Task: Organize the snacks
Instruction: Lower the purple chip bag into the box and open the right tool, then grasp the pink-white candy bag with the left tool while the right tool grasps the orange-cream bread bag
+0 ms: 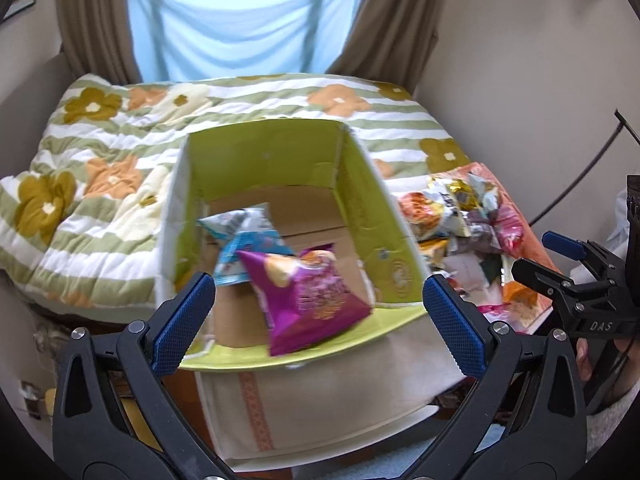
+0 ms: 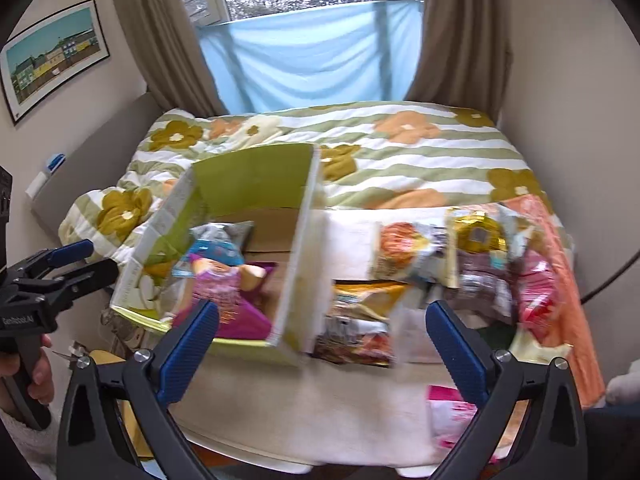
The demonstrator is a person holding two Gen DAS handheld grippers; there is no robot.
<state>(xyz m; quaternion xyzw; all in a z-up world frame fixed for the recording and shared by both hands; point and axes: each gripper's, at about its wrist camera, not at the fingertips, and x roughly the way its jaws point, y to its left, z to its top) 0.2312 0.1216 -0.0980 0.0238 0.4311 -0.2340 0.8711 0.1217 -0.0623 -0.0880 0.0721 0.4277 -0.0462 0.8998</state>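
both the left tool and right tool gape wide and empty; the loose crinkly foil snack packets look light, puffy, slippery, best pinched at a sealed edge.

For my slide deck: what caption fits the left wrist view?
Open left tongs above a green box holding a purple snack bag.

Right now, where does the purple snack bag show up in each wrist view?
Left wrist: the purple snack bag lies lower centre, inside the green box, between the open fingers.
Right wrist: the bag sits lower left, in the same box.
Shared landmark: the blue cloth under the window.
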